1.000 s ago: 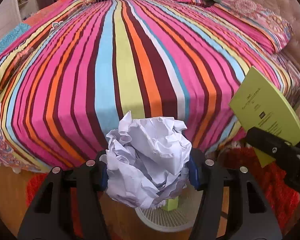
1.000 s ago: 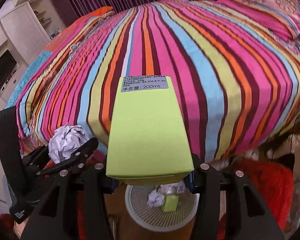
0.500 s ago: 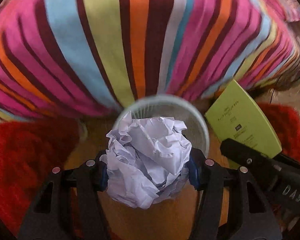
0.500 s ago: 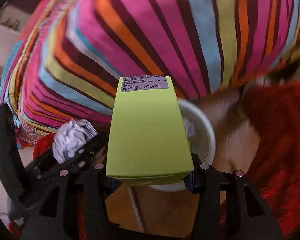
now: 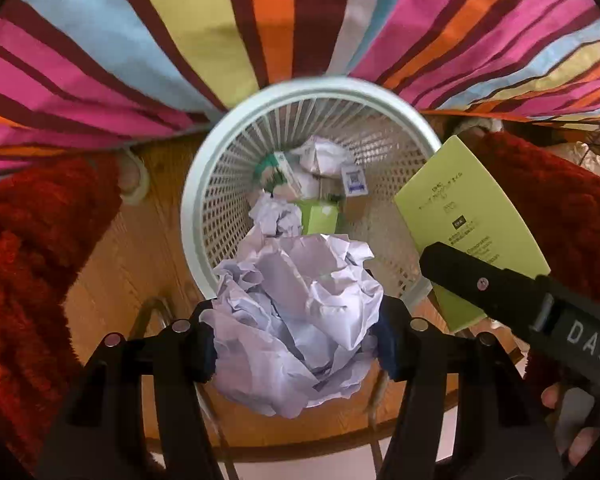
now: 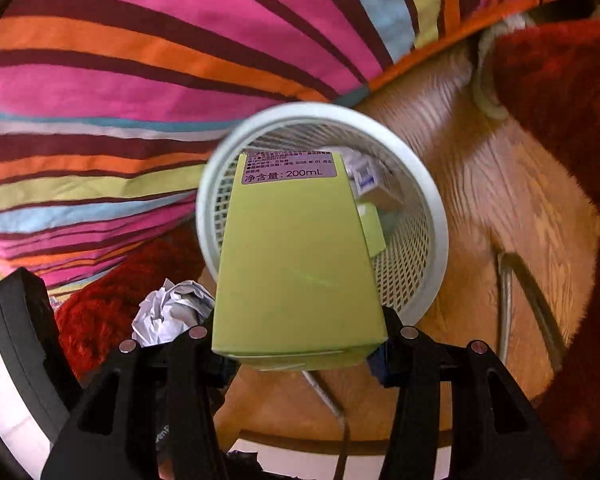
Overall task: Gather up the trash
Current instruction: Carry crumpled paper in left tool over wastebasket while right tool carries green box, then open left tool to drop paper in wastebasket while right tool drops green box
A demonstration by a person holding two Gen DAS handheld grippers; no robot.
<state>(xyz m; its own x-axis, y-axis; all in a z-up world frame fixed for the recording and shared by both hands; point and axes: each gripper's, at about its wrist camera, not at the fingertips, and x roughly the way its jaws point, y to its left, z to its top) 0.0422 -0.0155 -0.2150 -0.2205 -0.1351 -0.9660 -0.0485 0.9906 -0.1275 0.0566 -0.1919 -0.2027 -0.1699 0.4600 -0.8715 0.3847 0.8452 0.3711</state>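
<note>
A: What is the left gripper (image 5: 296,344) carrying?

B: It is gripping a crumpled paper ball (image 5: 296,320), jaws clamped on either side of it. The ball is hanging over the near rim of the white mesh wastebasket (image 5: 204,184), which is standing on the wooden floor (image 5: 140,248) against the hanging edge of the striped bedspread (image 5: 140,40).

A: And the right gripper (image 6: 300,348)?

B: Its jaws are pressing on the lower end of a lime-green carton (image 6: 296,256). The carton is pointing forward over the near side of the wastebasket (image 6: 432,216), with its label end, reading 200mL, showing against the basket's opening.

A: Is anything lying in the basket?

B: Yes: a smaller wad of paper (image 5: 278,214), a green box (image 5: 320,216), another white paper wad (image 5: 320,156) and some small packaging I cannot make out clearly.

A: How are the two grippers sitting relative to each other?

B: Close, side by side. From the left wrist view the carton (image 5: 472,224) is showing just right of the basket; from the right wrist view the paper ball (image 6: 172,308) is peeking in at lower left. A red shaggy rug (image 5: 24,264) is flanking the basket on both sides.
</note>
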